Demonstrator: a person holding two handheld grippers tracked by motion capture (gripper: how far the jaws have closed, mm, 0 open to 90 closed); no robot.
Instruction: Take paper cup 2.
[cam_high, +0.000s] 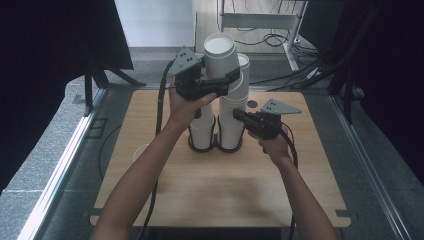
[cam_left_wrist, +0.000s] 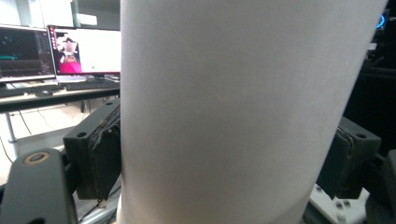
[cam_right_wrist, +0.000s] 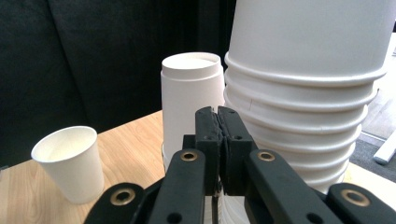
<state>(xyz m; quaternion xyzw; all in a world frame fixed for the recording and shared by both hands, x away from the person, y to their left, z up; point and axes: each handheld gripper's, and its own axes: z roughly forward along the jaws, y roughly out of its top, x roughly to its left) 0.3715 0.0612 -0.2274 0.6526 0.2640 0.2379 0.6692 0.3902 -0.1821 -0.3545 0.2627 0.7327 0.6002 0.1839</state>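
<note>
The cup (cam_high: 220, 55), white paper, sits clamped between the pads of the left tool (cam_high: 227, 80), held upright in the air above the two stacks near the middle of the desk (cam_high: 225, 190). In the left gripper view its wall (cam_left_wrist: 233, 116) rises between the two black jaws, which press on either side. It hangs over the gap between the stacks, closer to the tall one, and I cannot tell whether its base still touches that stack's top.

The tall stack (cam_high: 234, 112) stands at the right of a dark two-ring holder (cam_high: 216, 147); the short stack (cam_high: 202, 131) stands at the left, partly hidden by the left hand. In the right gripper view the tall stack's rolled rims (cam_right_wrist: 299, 102) pile close at the right and the short stack (cam_right_wrist: 189, 98) rises behind the jaw tips.

The right tool (cam_high: 236, 115) is shut with nothing between its jaws, its tip just beside or against the lower tall stack, perhaps to steady it.

One loose cup (cam_right_wrist: 70, 163) stands open-mouthed on the desk, apart at the left.

As a judgement, the work is midway: one cup is lifted free, and setting it down, on the short stack or on the desk, remains, with many cups left on the tall stack.
</note>
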